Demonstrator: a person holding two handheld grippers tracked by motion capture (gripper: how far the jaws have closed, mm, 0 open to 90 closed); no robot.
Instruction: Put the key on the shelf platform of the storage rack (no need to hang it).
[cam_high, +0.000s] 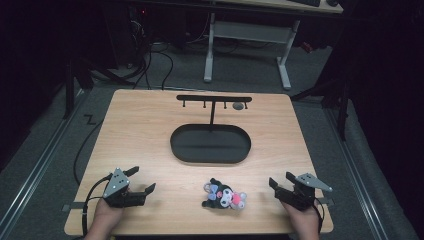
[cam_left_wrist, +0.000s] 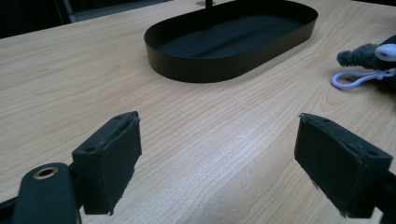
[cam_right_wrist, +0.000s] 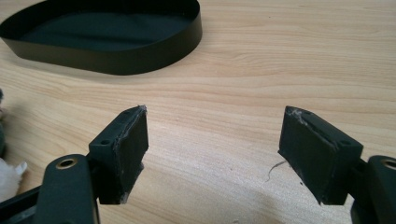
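Lying near the desk's (cam_high: 150, 130) edge, a black, pink and white plush toy (cam_high: 225, 196) sits between two wide-open, empty claws.

Counter (cam_high: 150, 125): middle of the high view.
Tray (cam_high: 210, 144): centre of the counter.
Rack (cam_high: 214, 99): just above the tray, its post rising at the tray's upper rim.
Plush toy (cam_high: 224, 195): lower centre, below the tray.
Left gripper (cam_high: 141, 181): lower left.
Right gripper (cam_high: 280, 179): lower right.
Desk (cam_high: 250, 30): top of frame, on the floor beyond the counter.
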